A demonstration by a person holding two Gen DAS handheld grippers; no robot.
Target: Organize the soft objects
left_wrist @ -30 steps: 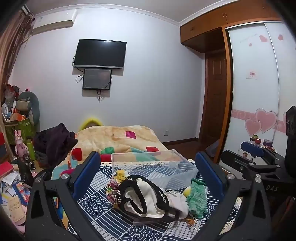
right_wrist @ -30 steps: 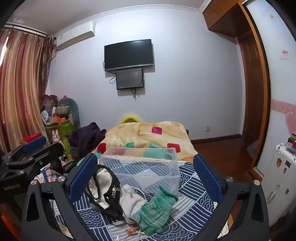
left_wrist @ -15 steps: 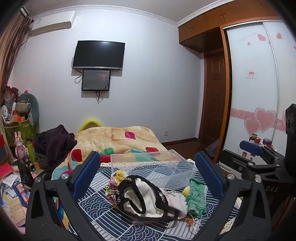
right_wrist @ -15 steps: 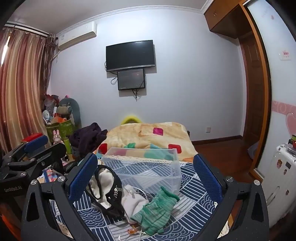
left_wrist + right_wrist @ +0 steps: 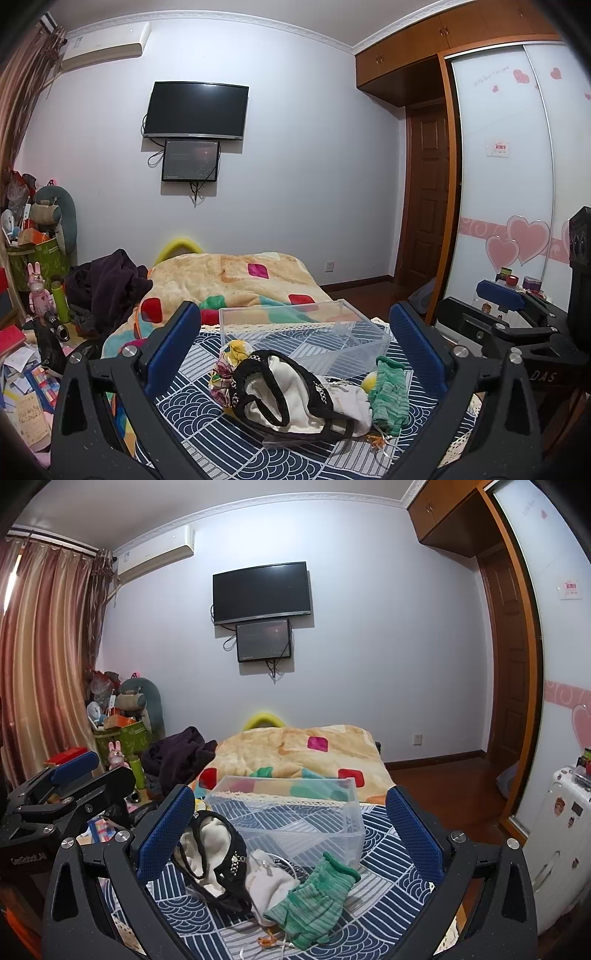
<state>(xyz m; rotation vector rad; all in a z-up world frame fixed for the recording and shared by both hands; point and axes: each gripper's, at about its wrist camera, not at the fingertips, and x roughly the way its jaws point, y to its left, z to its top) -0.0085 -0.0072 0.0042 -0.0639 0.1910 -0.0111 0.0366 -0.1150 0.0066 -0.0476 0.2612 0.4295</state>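
A heap of soft things lies on a blue patterned cloth (image 5: 207,435): a white garment with black trim (image 5: 284,395) (image 5: 212,853), a floral cloth bundle (image 5: 227,365), a white sock (image 5: 271,884) and a green knit glove (image 5: 389,393) (image 5: 314,901). Behind them stands an empty clear plastic box (image 5: 306,334) (image 5: 295,819). My left gripper (image 5: 295,354) is open, hovering in front of the heap. My right gripper (image 5: 290,838) is open too, with nothing between its fingers. Each gripper shows at the edge of the other's view.
A bed with a yellow patched blanket (image 5: 229,280) lies beyond the box. Dark clothing (image 5: 107,288) is piled at its left. Cluttered bags and toys (image 5: 40,251) fill the left corner. A wardrobe with heart decals (image 5: 517,206) and a white suitcase (image 5: 557,845) stand on the right.
Both views have drifted slightly; the grippers stay open and the heap and box have not moved.
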